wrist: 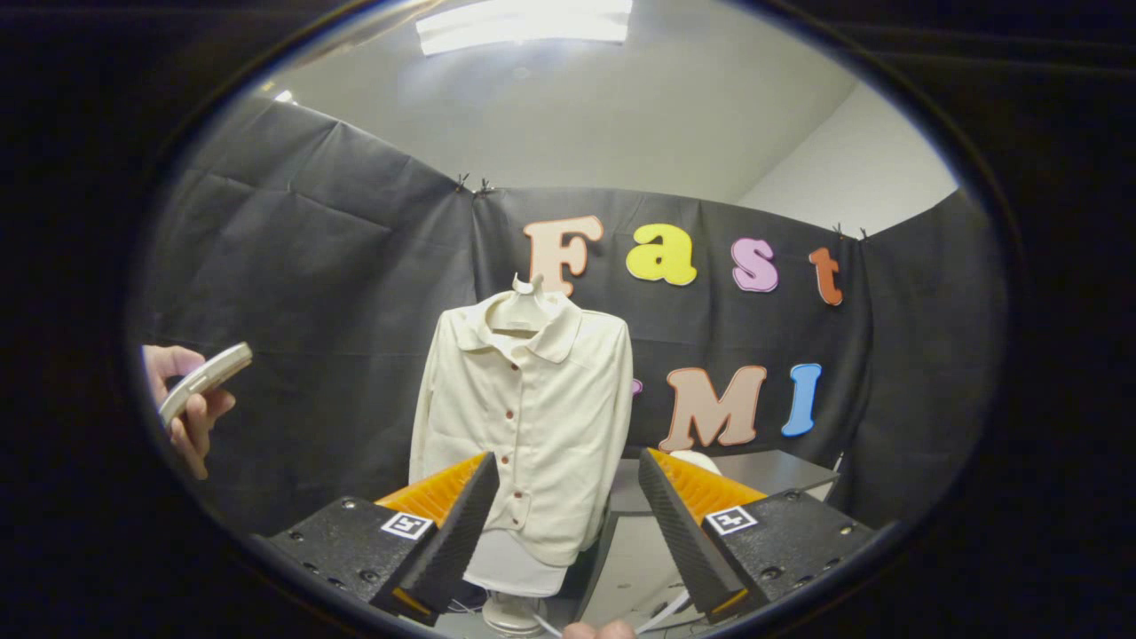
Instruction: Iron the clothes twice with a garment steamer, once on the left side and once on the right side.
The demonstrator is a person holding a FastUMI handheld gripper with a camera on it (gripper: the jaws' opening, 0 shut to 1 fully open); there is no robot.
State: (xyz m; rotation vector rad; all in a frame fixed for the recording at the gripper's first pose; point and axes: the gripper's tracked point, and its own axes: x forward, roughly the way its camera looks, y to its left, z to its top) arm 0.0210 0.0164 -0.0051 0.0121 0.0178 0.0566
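Gripper (568,524) held level, fingers spread wide with nothing between them.

The two fingers (457,532) rise from the lower part of the gripper view and angle slightly inward toward their tips, with a broad gap left between the jaws; neither presses on anything. Off to the left side, a person's hand (182,408) is raised with its fingers curled around a slim object. Low between the gripper's fingers, the tip of a fingertip or knuckle (599,630) just peeks up.
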